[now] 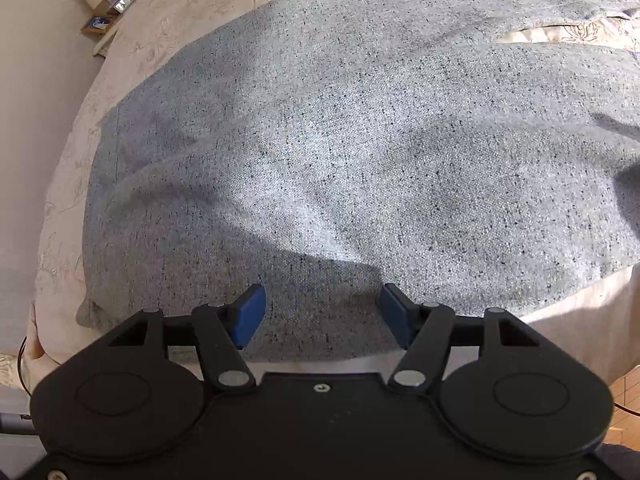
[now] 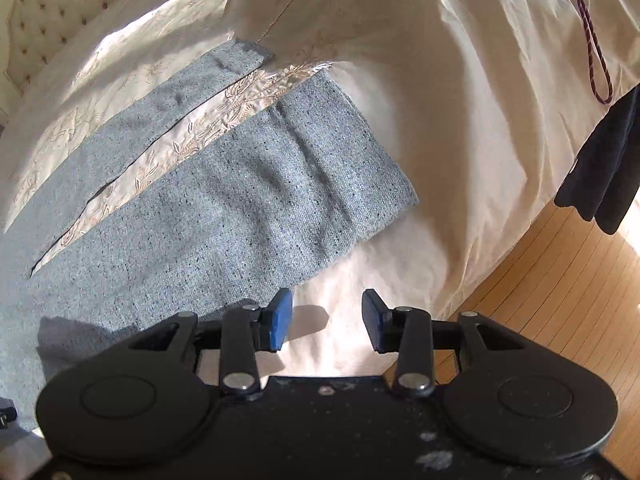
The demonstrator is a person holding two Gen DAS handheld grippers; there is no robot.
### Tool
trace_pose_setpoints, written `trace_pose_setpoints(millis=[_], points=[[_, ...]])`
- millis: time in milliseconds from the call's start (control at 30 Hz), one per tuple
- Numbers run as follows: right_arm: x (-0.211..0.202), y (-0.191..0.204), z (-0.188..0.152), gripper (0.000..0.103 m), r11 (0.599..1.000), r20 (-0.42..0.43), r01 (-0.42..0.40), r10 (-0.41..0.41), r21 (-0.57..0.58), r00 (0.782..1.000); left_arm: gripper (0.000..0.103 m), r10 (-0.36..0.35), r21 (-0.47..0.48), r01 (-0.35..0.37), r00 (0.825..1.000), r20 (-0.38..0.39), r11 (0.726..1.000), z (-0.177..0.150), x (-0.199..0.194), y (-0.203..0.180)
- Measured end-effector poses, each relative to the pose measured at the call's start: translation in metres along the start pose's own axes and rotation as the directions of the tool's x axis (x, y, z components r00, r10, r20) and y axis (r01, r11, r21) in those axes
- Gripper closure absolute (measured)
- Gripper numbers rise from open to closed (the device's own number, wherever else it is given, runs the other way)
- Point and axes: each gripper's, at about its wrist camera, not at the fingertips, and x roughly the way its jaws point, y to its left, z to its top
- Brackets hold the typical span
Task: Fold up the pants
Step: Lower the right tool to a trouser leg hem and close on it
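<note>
Grey speckled pants point(image 1: 340, 152) lie spread flat on a cream bedspread point(image 1: 132, 52). In the left wrist view the waist end fills the frame. My left gripper point(image 1: 322, 314) is open and empty, hovering over the near edge of the waist part. In the right wrist view both legs point(image 2: 224, 184) run away from me, with a strip of bedspread between them; the near leg's hem point(image 2: 360, 148) lies to the right. My right gripper point(image 2: 326, 320) is open and empty over bare bedspread point(image 2: 440, 100), just right of the near leg's edge.
A tufted headboard point(image 2: 52, 4) is at the far left. A wooden floor point(image 2: 560, 288) lies right of the bed. A dark garment point(image 2: 600, 176) hangs at the right, with a maroon cord point(image 2: 596, 56) on the bedspread. A bedside table with small items point(image 1: 108, 12) stands far left.
</note>
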Motion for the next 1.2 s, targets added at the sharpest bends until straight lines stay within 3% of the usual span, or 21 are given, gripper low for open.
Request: trace_pose_setpoints(millis=[333,500,933,1200], points=[[0.039,-0.006,0.043,0.061,0.985,0.016,-0.098,0.097,0.139,0.995,0.036,0.033,-0.072,-0.032,0.999,0.015,0.997,-0.011,-0.025,0.003],[0.052,0.0,0.061,0.061,0.979,0.008,-0.132,0.132,0.157,0.991,0.036,0.047,-0.114,-0.046,0.999,0.004,0.992,-0.023,-0.031,0.005],[0.035,-0.027,0.031,0.061,0.968,-0.088,-0.078,0.101,0.237,0.991,0.036,0.056,-0.178,-0.059,0.998,-0.022,0.982,-0.046,-0.037,0.012],[0.052,-0.02,0.045,0.06,0.961,-0.032,-0.127,0.138,0.245,0.99,0.036,0.033,-0.2,-0.033,0.999,-0.004,0.979,-0.044,-0.041,0.017]])
